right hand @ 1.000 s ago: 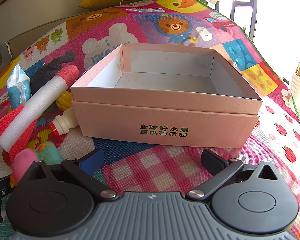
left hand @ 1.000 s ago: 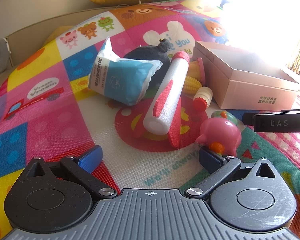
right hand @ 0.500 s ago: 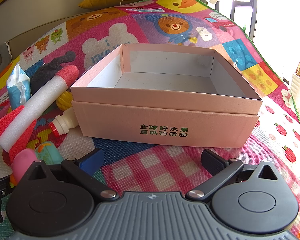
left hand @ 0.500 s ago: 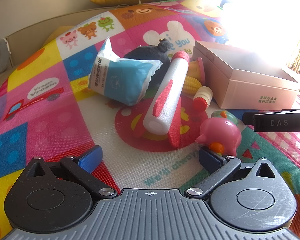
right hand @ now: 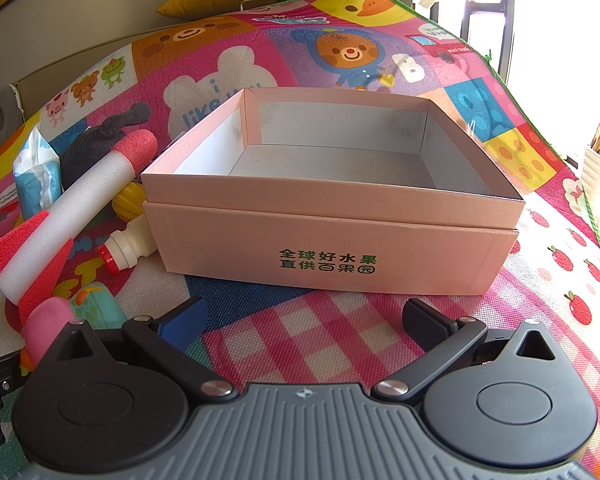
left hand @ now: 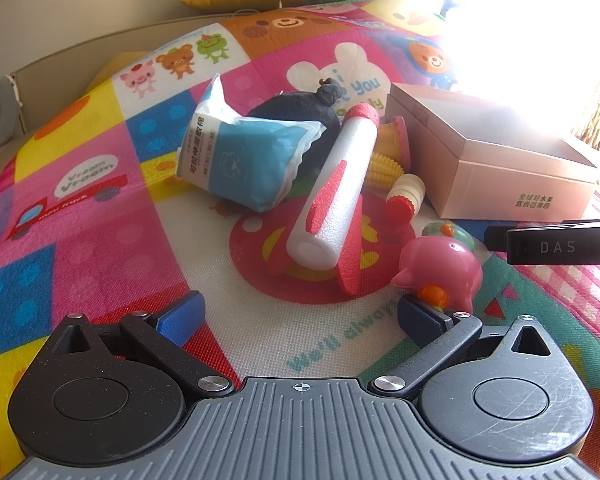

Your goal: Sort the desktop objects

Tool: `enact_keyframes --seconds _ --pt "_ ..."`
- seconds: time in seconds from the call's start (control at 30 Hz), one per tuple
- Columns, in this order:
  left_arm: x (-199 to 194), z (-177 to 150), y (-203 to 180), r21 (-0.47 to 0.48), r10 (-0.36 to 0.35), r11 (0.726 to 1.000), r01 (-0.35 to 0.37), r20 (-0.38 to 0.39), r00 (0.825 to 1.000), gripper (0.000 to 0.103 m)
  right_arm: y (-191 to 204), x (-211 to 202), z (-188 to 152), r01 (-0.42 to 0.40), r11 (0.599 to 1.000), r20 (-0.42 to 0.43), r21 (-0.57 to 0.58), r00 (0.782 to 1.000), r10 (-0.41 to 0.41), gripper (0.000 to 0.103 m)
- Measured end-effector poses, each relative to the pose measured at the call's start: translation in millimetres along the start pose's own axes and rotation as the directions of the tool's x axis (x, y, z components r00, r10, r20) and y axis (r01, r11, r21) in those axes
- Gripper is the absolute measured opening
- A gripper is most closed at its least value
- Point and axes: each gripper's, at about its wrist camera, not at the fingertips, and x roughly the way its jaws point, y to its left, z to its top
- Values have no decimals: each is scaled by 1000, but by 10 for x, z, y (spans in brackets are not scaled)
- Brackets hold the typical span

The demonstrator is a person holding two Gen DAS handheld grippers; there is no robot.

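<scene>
Both grippers, left and right, hold their jaws spread wide, grasping nothing.

The left gripper is held low over the play mat, its jaws spread wide with nothing between the blue pads. The right gripper sits low near the mat's right side, its jaws equally wide and empty; its black body shows at the right edge of the left wrist view.

Pink box open-topped; toy pile crowds left side.
</scene>
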Motion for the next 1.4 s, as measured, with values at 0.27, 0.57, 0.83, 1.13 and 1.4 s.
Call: enact_keyframes --seconds 0.27,0.57,0.83,1.13,1.4 --pt "-17 18 -20 5 6 1000 -6 -1 1000 103 -7 5 -9 0 1000 0 1 1000 0 103" --pt "-20 17 -31 6 5 1000 -5 -1 1000 103 -51 -39 -39 -17 1000 -65 -4 998 16 103" --pt "-6 59 -4 28 -9 1000 10 -42 999 103 -67 -494 -396 -140 984 -138 -114 983 123 103" --pt "-280 125 465 -43 98 994 -97 21 995 103 304 -655 -182 -208 944 64 -256 971 231 76" --pt "-362 35 478 -47 74 996 -72 62 995 103 976 -275 116 -172 926 31 -335 981 193 37"
